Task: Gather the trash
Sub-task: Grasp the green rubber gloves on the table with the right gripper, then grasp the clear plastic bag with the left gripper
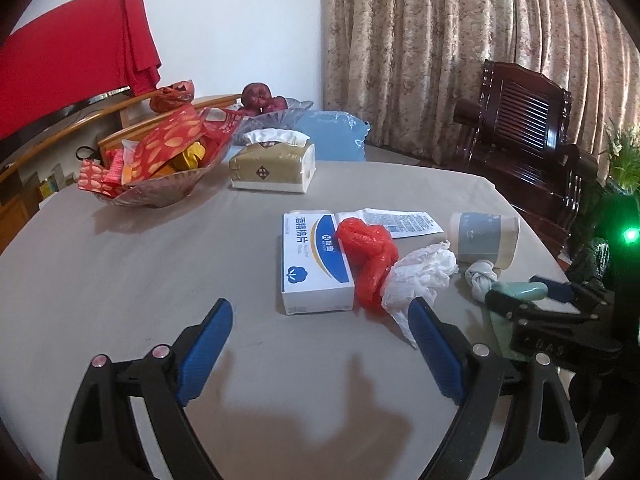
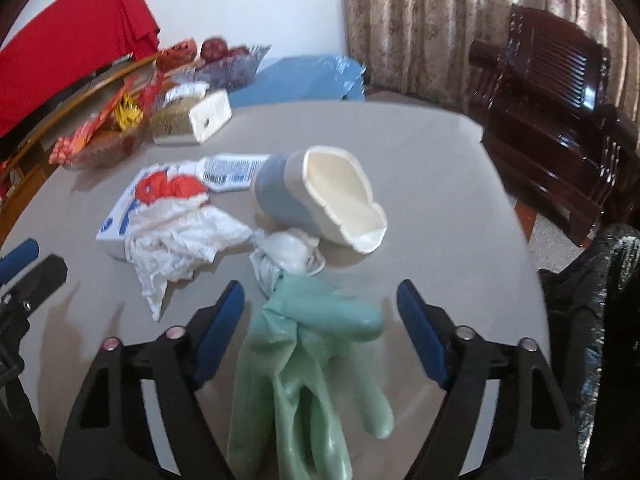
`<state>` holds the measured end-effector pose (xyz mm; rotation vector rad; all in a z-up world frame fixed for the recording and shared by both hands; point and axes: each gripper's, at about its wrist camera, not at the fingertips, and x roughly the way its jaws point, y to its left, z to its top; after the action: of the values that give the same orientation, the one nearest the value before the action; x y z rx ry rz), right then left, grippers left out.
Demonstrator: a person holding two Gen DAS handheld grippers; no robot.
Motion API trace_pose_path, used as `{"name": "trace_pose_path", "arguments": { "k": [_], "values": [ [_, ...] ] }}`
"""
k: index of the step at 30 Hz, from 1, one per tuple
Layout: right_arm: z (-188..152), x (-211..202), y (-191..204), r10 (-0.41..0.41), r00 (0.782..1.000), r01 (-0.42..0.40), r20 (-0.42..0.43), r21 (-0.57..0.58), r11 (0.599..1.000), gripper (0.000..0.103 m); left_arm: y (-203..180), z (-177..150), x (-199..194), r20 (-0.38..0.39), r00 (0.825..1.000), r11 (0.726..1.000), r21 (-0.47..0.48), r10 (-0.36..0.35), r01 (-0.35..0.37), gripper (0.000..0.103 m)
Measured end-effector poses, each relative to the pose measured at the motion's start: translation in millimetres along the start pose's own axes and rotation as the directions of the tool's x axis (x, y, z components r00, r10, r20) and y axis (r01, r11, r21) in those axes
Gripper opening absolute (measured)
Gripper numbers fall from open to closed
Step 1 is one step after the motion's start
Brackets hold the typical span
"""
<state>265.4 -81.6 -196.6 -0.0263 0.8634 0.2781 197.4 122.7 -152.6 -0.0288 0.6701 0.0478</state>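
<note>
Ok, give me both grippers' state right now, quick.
Left gripper: open, holding nothing, bare table between its fingers.
Right gripper: open, straddling the green glove, pads not pressing on it.

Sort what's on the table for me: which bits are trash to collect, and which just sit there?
Trash:
- crumpled red plastic bag
- crumpled white plastic bag
- pale green rubber glove
- squashed blue-and-cream paper cup

Just lying about:
- glass bowl of red snack packets
- tan tissue pack
- clear fruit bowl

Black gripper (image 1: 320, 322) frames — blue ribbed pads (image 1: 206, 350)
</note>
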Motion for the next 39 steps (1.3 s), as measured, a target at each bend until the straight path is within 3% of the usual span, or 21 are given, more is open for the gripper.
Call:
{"name": "trace_pose_path", "arguments": {
  "k": [3, 9, 15, 21, 24, 26, 29, 39],
  "values": [
    [0.3, 8.1, 1.2, 0.033, 0.998, -0.033, -0.046, -0.008, 0.999, 0.048, -3.1, 0.3, 3.1, -0.003, 1.000, 1.000, 0.000, -0.005, 0.005, 0.088],
    [-4.3, -2.4, -1.2, 0.073, 0.997, -0.073, -0.033, -0.012, 0.997, 0.023, -14.5, 2.7, 9.3, -0.008, 0.999, 0.999, 0.012, -0.032, 0.032, 0.087],
    [-13.8, -28.1, -13.4, 0.075, 0.997, -0.075, 0.008, 0.008, 0.997, 0.021, -31.9, 7.0, 16.7, -0.011, 0.998, 0.998, 0.019, -0.067, 0.067, 0.086],
    [-12.7, -46.6, -27.3, 0.067, 0.997, -0.068, 0.032, 0.026, 0.997, 0.021, -53.7, 11.0, 33.3, -0.026, 0.997, 0.996, 0.053, -0.076, 0.078, 0.072],
    [-12.2, -54.9, -31.8, 0.060, 0.997, -0.061, 0.045, 0.025, 0.998, 0.021, -62.4, 9.3, 45.4, -0.061, 0.996, 0.995, 0.065, -0.066, 0.070, 0.053],
    [-12.9, -59.1, -32.4, 0.052, 0.997, -0.053, 0.052, 0.018, 0.998, 0.021, -67.1, 6.4, 52.4, -0.088, 0.994, 0.995, 0.077, -0.058, 0.065, 0.027],
    [-14.1, -64.9, -34.4, 0.052, 0.997, -0.053, 0.058, 0.020, 0.998, 0.021, -71.1, 1.5, 53.0, -0.099, 0.994, 0.995, 0.081, -0.055, 0.063, 0.018],
    [-15.3, -92.1, -36.8, 0.059, 0.992, -0.062, 0.108, 0.029, 0.998, 0.021, -70.1, 0.1, 4.4, -0.061, 0.995, 0.992, 0.093, -0.085, 0.091, 0.016]
  ]
}}
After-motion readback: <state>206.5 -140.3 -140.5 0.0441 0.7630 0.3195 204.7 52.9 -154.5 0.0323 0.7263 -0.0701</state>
